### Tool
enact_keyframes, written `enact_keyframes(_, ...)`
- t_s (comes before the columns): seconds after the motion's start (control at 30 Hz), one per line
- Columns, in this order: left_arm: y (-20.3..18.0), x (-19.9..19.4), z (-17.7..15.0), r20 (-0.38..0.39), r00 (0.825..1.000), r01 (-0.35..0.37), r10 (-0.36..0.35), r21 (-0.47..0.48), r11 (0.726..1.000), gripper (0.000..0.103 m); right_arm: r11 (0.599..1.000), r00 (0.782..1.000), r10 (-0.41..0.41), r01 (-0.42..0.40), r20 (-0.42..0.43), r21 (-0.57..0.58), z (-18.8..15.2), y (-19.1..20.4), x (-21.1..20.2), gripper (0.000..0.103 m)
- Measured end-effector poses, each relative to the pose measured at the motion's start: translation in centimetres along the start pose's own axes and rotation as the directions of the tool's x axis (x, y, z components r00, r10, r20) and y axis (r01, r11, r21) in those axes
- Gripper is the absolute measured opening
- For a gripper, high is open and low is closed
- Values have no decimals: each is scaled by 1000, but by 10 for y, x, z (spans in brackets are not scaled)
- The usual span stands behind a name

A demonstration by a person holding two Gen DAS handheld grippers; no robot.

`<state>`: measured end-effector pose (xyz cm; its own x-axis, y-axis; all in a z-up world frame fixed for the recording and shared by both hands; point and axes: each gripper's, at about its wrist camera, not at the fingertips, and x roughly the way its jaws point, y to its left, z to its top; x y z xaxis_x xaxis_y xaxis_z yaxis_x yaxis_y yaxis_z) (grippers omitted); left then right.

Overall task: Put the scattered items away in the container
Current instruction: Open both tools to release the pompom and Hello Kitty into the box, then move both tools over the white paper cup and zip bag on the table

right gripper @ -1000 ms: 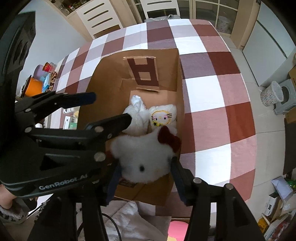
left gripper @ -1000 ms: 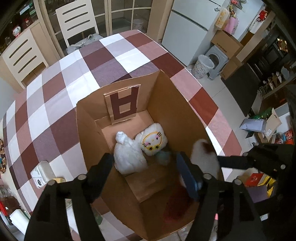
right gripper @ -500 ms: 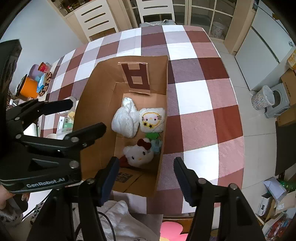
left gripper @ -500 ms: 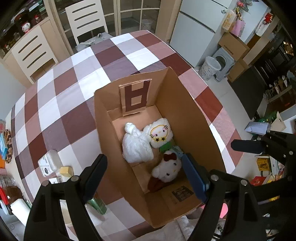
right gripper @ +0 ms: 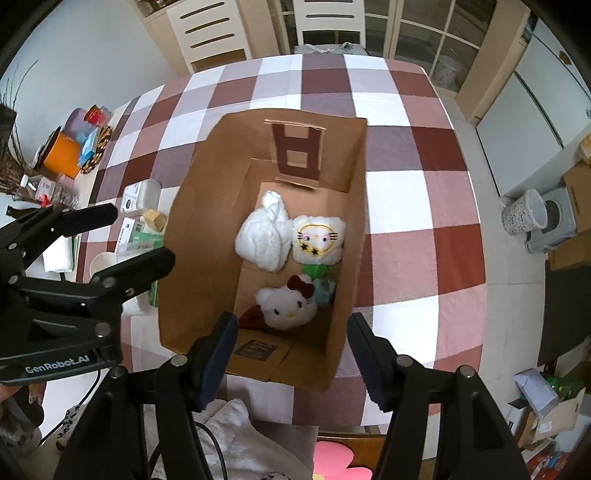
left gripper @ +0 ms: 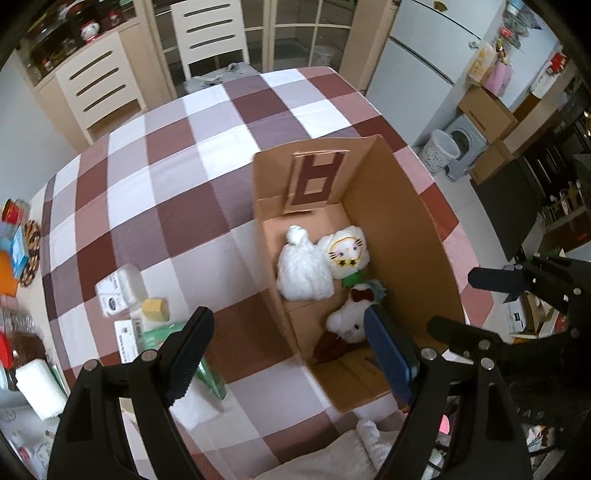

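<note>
An open cardboard box (right gripper: 192, 236) (left gripper: 399, 221) stands on the checked table. On its floor lie a white cat plush with a red bow (right gripper: 286, 306) (left gripper: 345, 323), a fluffy white plush (right gripper: 264, 236) (left gripper: 301, 267) and a round white plush with star eyes (right gripper: 319, 240) (left gripper: 347, 253). High above the box's near end, my right gripper (right gripper: 291, 325) hangs open and empty, with the cat plush far below it. My left gripper (left gripper: 284, 328) is open and empty above the box's left wall. Each gripper also shows in the other's view, the right gripper (left gripper: 476, 306) and the left gripper (right gripper: 125, 240).
Left of the box lie a tissue pack (left gripper: 118, 291), a yellow block (left gripper: 155, 309), a green packet (right gripper: 144, 240) and an orange container (right gripper: 61, 155). A fluffy white cloth (right gripper: 229, 432) lies at the near table edge. Chairs (right gripper: 210, 29) stand behind; a bin (right gripper: 524, 218) is on the floor.
The right gripper let go of the cat plush, which now lies in the box. Both grippers have opened wider and risen, and the left one has moved left.
</note>
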<state>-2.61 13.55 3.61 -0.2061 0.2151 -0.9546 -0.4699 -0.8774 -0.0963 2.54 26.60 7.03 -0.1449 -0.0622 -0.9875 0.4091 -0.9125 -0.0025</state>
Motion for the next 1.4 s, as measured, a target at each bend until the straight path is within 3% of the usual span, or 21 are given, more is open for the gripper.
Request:
enact_keyframes(0.57, 79, -13, -46, -4, 999, -43, 43, -205, 978, 84, 988, 1000, 25, -22, 17, -156, 33, 71, -2, 63)
enact_keyframes(0.67, 104, -16, -60, 6, 999, -51, 54, -271, 961, 84, 979, 999, 37, -33, 15, -200, 40, 89, -2, 63)
enact_keyframes(0.8, 153, -11, -90, -23, 996, -93, 91, -385, 918, 86, 965, 998, 54, -50, 9, -258, 46, 115, -1, 63)
enact_keyframes(1.0, 206, 7, -137, -61, 993, -115, 97, -477, 871, 86, 942, 997, 70, -71, -14, -329, 52, 150, 7, 63)
enact_keyframes(1.23, 221, 46, -169, -114, 991, -111, 63, -481, 870, 86, 918, 992, 108, -124, -64, -377, 57, 188, 28, 63)
enact_keyframes(1.4, 221, 75, -172, -143, 989, -84, 22, -444, 892, 86, 916, 978, 156, -195, -137, -352, 53, 209, 57, 63)
